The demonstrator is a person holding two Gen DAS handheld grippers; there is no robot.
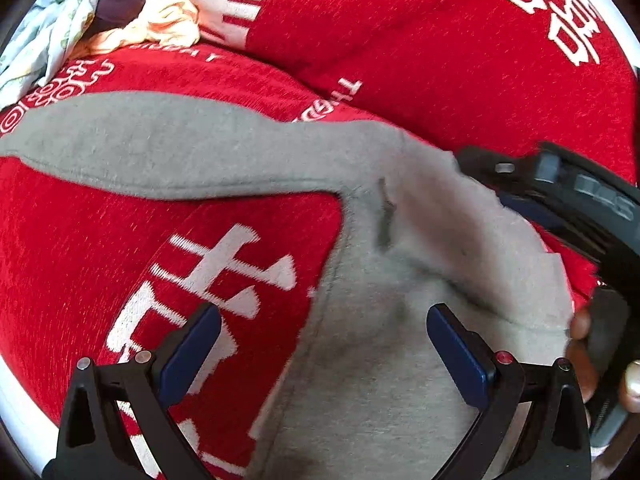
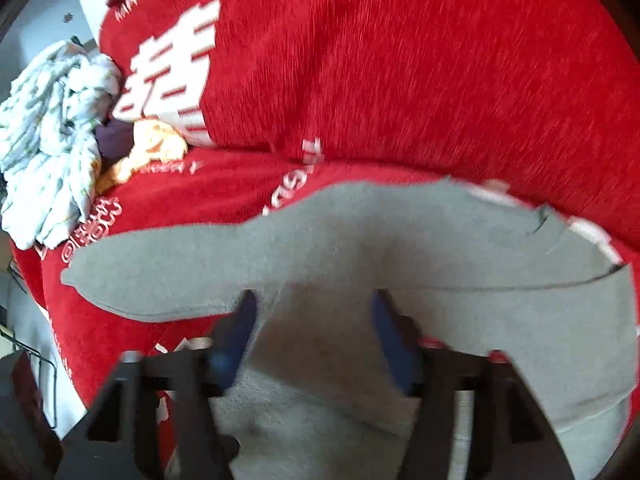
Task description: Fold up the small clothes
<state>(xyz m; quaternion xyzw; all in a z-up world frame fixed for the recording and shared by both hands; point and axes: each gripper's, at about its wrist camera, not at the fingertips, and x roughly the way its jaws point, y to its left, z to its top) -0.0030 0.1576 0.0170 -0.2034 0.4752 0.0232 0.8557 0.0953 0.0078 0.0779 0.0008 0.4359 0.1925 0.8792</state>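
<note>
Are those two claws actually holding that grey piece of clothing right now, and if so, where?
Neither holds it. The left claw and right claw both stand open over the grey garment, which lies loose on the red blanket.

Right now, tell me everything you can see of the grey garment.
The grey garment is soft, fleecy-looking fabric with stitched seams along its edges. It lies spread on the red cloth with white lettering, one long narrow part stretching away to the left in both views. Its shape suggests small trousers, though that is uncertain. The left gripper and right gripper both hang open over it; no pad visibly presses it.
</note>
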